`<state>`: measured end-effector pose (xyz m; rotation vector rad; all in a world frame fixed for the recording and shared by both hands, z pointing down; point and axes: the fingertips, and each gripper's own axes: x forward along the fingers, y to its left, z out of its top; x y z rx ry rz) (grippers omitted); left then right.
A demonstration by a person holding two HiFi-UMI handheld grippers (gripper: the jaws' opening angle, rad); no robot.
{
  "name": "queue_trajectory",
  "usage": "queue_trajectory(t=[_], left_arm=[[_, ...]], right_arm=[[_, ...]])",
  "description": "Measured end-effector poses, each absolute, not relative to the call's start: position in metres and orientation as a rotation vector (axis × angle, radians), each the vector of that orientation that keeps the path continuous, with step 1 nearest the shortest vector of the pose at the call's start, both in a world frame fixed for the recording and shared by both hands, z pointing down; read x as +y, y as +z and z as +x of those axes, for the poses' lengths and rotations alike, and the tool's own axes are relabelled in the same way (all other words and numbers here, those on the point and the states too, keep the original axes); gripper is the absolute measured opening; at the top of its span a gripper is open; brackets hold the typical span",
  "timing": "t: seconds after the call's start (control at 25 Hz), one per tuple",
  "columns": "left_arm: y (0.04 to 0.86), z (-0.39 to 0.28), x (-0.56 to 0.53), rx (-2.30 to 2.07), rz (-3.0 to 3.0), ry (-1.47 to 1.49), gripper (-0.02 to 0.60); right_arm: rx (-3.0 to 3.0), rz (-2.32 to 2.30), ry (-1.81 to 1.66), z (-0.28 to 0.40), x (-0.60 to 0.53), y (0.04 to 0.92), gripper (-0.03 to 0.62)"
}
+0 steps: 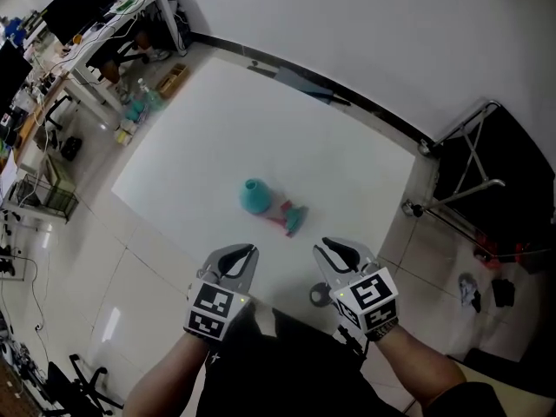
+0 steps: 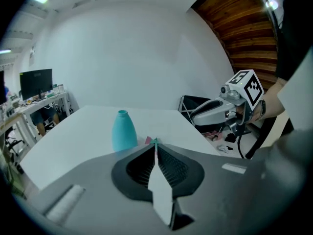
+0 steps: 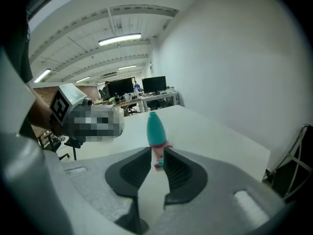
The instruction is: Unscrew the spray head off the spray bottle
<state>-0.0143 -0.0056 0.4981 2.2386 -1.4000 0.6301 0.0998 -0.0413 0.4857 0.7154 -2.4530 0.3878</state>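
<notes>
A teal spray bottle stands upright on the white table, its neck open. The pink and teal spray head lies on the table just right of it, apart from the neck. Both grippers hover at the table's near edge, short of the bottle. My left gripper is shut with nothing in it; in its own view the bottle stands beyond the tips. My right gripper is open by a narrow gap, empty; the bottle and spray head lie ahead of its tips.
Desks with monitors and clutter stand beyond the table's far left. A metal folding stand sits off the table's right side over a dark floor area. A wall runs along the table's far edge.
</notes>
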Motion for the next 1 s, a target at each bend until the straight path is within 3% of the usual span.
queue_trajectory(t=[0.12,1.0], left_arm=[[0.508,-0.013,-0.013,-1.364,2.265,0.672,0.069],[0.577,0.008,-0.055,-0.904,2.673,1.413,0.163]], right_arm=[[-2.436,0.684,0.353,0.095,-0.041,0.492,0.064],[-2.326,0.601,0.319,0.054,-0.037,0.528,0.087]])
